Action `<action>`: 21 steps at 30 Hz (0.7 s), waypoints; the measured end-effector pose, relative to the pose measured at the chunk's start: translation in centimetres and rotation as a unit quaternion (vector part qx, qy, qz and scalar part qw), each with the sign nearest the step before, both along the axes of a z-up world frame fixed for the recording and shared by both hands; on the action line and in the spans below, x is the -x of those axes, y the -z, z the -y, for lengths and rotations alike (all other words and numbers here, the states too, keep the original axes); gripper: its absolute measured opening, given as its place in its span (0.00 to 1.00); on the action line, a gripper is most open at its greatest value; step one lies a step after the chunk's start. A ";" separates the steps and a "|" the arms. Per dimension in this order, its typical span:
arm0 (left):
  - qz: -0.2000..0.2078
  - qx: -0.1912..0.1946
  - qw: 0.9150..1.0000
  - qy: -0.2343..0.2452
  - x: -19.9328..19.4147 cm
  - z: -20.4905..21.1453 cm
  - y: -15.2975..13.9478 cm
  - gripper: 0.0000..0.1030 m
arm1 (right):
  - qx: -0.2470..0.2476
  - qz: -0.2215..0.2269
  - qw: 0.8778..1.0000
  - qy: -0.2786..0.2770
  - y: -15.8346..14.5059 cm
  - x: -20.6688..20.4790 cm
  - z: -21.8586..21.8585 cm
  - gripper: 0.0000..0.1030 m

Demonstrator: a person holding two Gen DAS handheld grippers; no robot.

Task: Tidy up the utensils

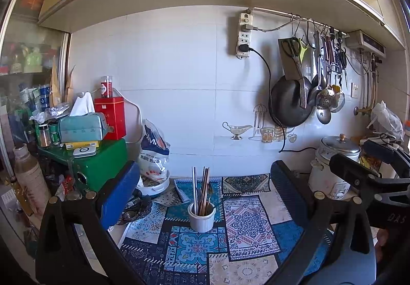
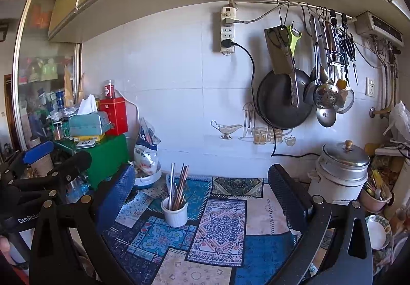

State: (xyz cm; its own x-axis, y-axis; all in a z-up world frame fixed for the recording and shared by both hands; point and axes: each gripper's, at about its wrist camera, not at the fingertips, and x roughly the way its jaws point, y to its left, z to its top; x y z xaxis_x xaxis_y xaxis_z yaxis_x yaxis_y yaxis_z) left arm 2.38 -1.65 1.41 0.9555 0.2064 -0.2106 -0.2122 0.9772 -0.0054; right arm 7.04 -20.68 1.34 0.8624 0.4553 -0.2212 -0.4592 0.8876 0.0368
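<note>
- A white ribbed cup (image 1: 202,218) is seen standing upright on the patterned mat (image 1: 246,223) that covers the bench, roughly midway between the fingers of both tools; several chopsticks (image 1: 202,190), some metal and some brown, are held upright in it.
- The left tool (image 1: 205,197) is held with its fingers wide apart and nothing between them; the right tool (image 2: 202,197) is likewise spread and empty.
- No loose utensil can be made out on the open part of the mat, so the step in hand is judged to be either an approach not yet begun or a finished sort; which of the two cannot be told from these views.
- A second, pinkish holder (image 2: 375,199) with spoons and other utensils is seen at the far right of the bench, beside the rice cooker (image 2: 340,172); if more sorting is meant, a reach to that side would be called for, with the fingers closed on one handle only.
- Open room is offered in front of and to the right of the cup, where the mat lies bare.
- The left side is crowded: a green box (image 1: 102,164) stacked with a tissue box (image 1: 82,127) and a red tin (image 1: 111,118), and a printed bag (image 1: 153,154) just behind the cup.
- Care is judged necessary near the black cord (image 2: 289,155) trailing along the wall and near a plate (image 2: 378,232) close to the right edge.
</note>
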 end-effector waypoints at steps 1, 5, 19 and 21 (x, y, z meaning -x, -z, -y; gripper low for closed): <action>0.000 0.000 1.000 0.001 0.0 0.0 0.0 0.99 | 0.000 0.000 1.000 0.000 0.0 0.0 0.0 1.00; -0.001 -0.001 1.000 0.004 -0.1 0.2 0.0 0.99 | 0.001 0.001 1.000 0.006 0.0 -0.2 -0.1 1.00; -0.004 0.007 1.000 0.003 -0.3 0.0 0.1 0.99 | -0.003 -0.012 1.000 0.012 0.1 -0.4 0.3 1.00; -0.004 0.008 1.000 0.001 -0.3 0.0 0.2 0.99 | -0.005 -0.013 1.000 0.011 0.1 -0.4 0.3 1.00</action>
State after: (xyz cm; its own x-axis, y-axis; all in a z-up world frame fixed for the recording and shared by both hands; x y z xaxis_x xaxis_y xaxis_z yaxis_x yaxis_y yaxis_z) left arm 2.67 -1.63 1.24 0.9542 0.2007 -0.2217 -0.2102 0.9775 -0.0197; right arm 7.44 -20.96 1.25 0.8668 0.4378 -0.2386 -0.4377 0.8974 0.0566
